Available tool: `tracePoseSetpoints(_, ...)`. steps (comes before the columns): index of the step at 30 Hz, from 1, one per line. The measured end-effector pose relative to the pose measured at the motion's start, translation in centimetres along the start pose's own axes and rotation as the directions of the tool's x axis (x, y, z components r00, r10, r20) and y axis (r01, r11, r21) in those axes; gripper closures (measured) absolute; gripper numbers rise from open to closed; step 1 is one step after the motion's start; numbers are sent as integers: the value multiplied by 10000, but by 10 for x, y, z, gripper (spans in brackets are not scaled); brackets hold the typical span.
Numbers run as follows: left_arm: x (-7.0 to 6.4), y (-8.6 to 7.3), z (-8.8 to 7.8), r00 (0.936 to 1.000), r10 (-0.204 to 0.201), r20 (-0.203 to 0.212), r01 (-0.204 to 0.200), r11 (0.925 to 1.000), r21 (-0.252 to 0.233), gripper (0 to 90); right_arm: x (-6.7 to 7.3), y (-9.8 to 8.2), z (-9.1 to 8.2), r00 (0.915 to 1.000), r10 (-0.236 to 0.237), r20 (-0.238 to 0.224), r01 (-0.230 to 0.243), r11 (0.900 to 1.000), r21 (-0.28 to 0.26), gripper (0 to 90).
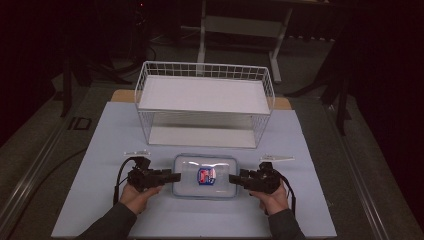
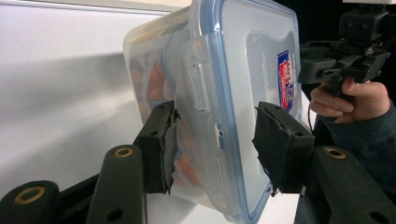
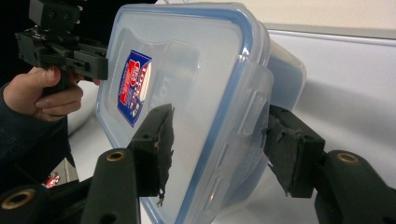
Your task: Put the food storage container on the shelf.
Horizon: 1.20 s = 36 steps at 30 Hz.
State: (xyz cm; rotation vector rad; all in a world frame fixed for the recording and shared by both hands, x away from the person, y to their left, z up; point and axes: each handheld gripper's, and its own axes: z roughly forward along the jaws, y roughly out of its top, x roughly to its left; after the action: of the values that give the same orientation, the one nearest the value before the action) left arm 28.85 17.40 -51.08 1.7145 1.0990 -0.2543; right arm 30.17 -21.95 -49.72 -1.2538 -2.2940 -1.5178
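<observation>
Your left gripper (image 1: 176, 177) straddles the left end of the clear lidded food container (image 1: 205, 176), jaws spread either side of its latch. Your right gripper (image 1: 233, 179) does likewise at the right end. The container sits on the white table (image 1: 100, 150), just before the wire shelf rack (image 1: 205, 102).

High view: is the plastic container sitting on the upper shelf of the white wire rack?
No. The plastic container lies on the table in front of the wire rack, between the left gripper and right gripper.
</observation>
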Motion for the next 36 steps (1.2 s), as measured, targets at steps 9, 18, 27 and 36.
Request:
tracePoseSetpoints(9, -5, -4, -2, 9997, 151, -172, -152, 9999, -51, 501, 0, -8, -2, 9970, 747, -217, -751, 9970, -202, 467)
tracePoseSetpoints(18, -5, -9, -4, 10000, -46, -26, 46, 9999, -137, 512, -1, -12, -2, 9906, 1286, -470, -1286, 9917, 32, 469)
tracePoseSetpoints(27, -1, -10, 0, 9999, -129, 23, 129, 9999, 84, 478, -2, -14, 0, 9940, 996, -452, -998, 9950, -11, 460)
tracePoseSetpoints(36, 6, -9, -5, 9993, -353, 110, 356, 9990, -274, 489, 2, -15, 4, 9973, 557, -479, -562, 9984, -92, 471)
